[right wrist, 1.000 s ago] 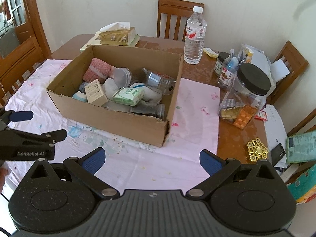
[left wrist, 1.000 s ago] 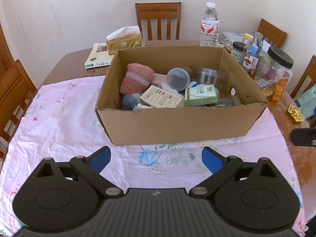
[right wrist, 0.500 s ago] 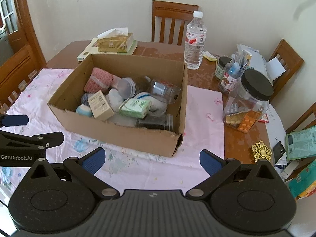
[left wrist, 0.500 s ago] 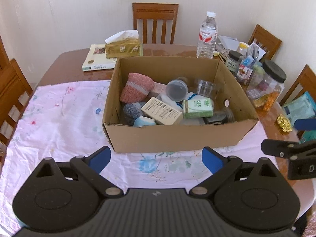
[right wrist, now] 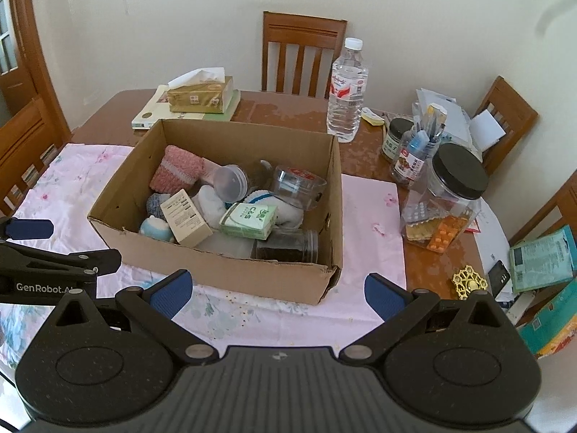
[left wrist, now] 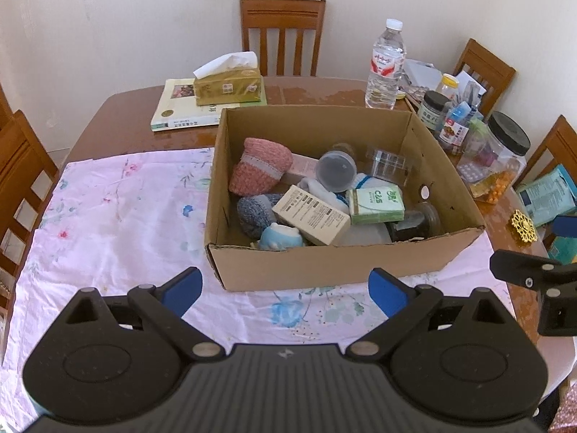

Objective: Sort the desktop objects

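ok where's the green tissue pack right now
The green tissue pack lies inside the cardboard box, toward its right side in the left wrist view, beside the white carton and just in front of the grey-lidded jar.

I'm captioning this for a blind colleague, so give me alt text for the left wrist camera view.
An open cardboard box of jumbled items, including a pink knitted piece and a green tissue pack, sits on a floral cloth over a wooden table. The open left gripper hovers before it, empty; the right gripper shows at the right edge.
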`<move>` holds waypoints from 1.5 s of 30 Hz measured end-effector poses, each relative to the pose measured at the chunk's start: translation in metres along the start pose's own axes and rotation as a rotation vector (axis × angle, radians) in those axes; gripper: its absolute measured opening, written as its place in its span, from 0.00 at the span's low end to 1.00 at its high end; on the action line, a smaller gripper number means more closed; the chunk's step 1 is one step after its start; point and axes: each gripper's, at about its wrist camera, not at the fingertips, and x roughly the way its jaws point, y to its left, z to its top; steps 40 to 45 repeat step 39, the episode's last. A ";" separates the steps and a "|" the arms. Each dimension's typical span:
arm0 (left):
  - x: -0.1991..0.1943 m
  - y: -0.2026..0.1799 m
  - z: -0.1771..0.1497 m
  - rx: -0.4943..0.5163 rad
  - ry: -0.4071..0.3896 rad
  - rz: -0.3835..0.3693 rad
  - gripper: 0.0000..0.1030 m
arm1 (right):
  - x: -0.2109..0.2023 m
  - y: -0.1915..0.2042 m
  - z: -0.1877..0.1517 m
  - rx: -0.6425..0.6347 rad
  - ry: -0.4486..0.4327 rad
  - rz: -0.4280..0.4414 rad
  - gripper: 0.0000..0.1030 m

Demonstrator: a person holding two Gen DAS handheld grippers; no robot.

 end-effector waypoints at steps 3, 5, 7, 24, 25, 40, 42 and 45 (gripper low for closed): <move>0.001 0.000 0.002 0.019 0.000 -0.015 0.96 | -0.001 0.001 0.000 0.017 0.001 -0.012 1.00; 0.001 0.000 0.003 0.030 0.001 -0.022 0.96 | -0.003 0.003 0.001 0.024 -0.001 -0.020 1.00; 0.002 0.001 0.005 0.034 0.005 -0.031 0.96 | -0.004 0.005 0.001 0.029 -0.001 -0.028 1.00; 0.002 0.009 0.006 0.062 0.009 -0.063 0.96 | -0.005 0.014 0.002 0.039 0.006 -0.055 1.00; 0.002 0.009 0.005 0.061 0.009 -0.063 0.96 | -0.005 0.013 0.002 0.039 0.006 -0.054 1.00; -0.004 0.010 0.007 0.066 -0.005 -0.086 0.96 | -0.009 0.020 0.001 0.043 0.002 -0.064 1.00; -0.004 0.010 0.007 0.066 -0.005 -0.086 0.96 | -0.009 0.020 0.001 0.043 0.002 -0.064 1.00; -0.004 0.010 0.007 0.066 -0.005 -0.086 0.96 | -0.009 0.020 0.001 0.043 0.002 -0.064 1.00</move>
